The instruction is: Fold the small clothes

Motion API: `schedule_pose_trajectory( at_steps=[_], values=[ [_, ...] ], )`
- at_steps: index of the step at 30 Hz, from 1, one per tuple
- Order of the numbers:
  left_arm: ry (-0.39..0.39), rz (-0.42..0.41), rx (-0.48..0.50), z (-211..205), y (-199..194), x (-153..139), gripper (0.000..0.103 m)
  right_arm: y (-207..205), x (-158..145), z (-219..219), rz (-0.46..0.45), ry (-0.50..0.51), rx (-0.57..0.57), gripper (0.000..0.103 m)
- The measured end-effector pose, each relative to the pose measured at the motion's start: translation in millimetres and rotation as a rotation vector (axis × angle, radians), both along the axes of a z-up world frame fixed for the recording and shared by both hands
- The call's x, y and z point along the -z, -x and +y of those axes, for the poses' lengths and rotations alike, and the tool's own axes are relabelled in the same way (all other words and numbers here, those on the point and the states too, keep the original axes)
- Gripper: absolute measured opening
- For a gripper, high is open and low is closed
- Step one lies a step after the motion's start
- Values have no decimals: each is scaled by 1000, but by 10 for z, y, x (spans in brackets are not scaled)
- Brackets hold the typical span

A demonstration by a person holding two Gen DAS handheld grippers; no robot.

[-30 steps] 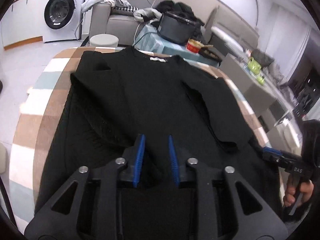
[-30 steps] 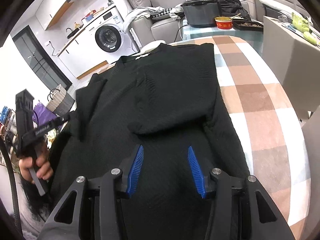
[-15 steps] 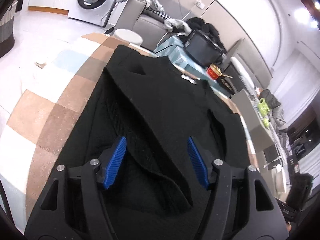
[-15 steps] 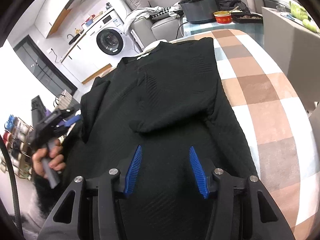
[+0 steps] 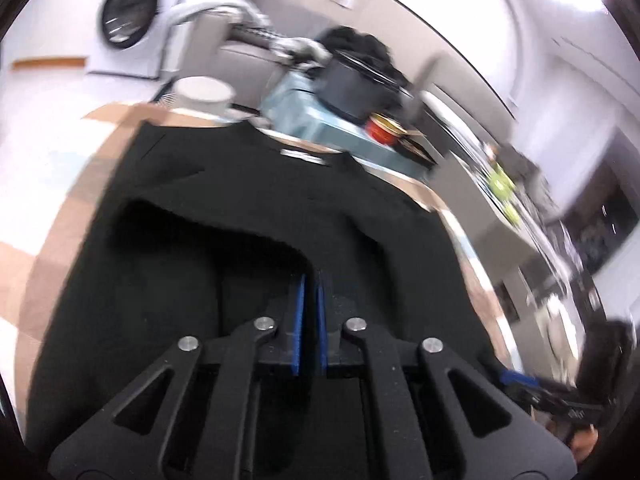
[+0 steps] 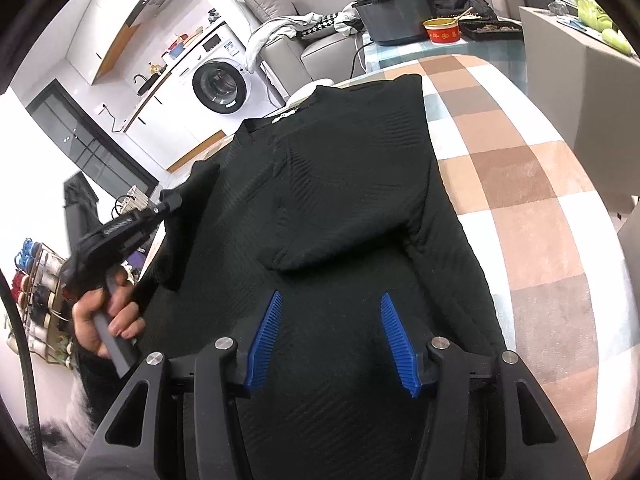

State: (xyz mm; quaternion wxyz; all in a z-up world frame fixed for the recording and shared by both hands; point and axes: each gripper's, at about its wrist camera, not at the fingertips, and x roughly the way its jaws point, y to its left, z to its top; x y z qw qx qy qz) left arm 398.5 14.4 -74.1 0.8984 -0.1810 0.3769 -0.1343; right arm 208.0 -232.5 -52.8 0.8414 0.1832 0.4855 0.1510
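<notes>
A black knit sweater (image 6: 340, 184) lies flat on the checkered table (image 6: 520, 200), collar at the far end and its right sleeve folded in over the chest. In the blurred left wrist view, my left gripper (image 5: 311, 292) is closing; its blue pads stand almost together at the edge of the sweater's left sleeve (image 5: 208, 216), with dark fabric pinched between them. The right wrist view shows that left gripper (image 6: 170, 200) in a hand at the sweater's left side. My right gripper (image 6: 330, 312) hovers open over the lower body of the sweater, nothing between its pads.
Beyond the table's far end are a white stool (image 5: 204, 92), a washing machine (image 6: 218, 86), a grey sofa with clothes, and a side table bearing a dark pot (image 6: 394, 16) and a red bowl (image 6: 442, 32). A grey cabinet (image 6: 580, 80) stands at the right.
My left gripper spread wide over the left sleeve, then moved in and closed on the sleeve's edge. The right gripper stayed over the sweater's lower body, still open.
</notes>
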Motion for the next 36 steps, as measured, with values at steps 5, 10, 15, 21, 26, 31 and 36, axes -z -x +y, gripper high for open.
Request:
schedule_pose_trajectory(
  at_steps=[5,10,15,21,26,31,36],
  values=[
    [-1,-17,-4,35,168,-86,59,8,12,55,2,4,-9,53],
    [31,28,-137,519,333,-37,66,16,14,75,-2,0,-14,53],
    [62,180,-200,691,133,344,52,18,25,78,-3,-4,-19,54],
    [73,142,-88,389,92,370,9,28,45,1,8,6,2,54],
    [63,122,81,-164,187,197,65,25,58,-37,14,18,13,54],
    [45,99,70,-139,312,126,66,50,49,-74,10,24,23,54],
    [30,154,-30,148,315,170,66,53,49,-90,12,22,30,54]
  ],
)
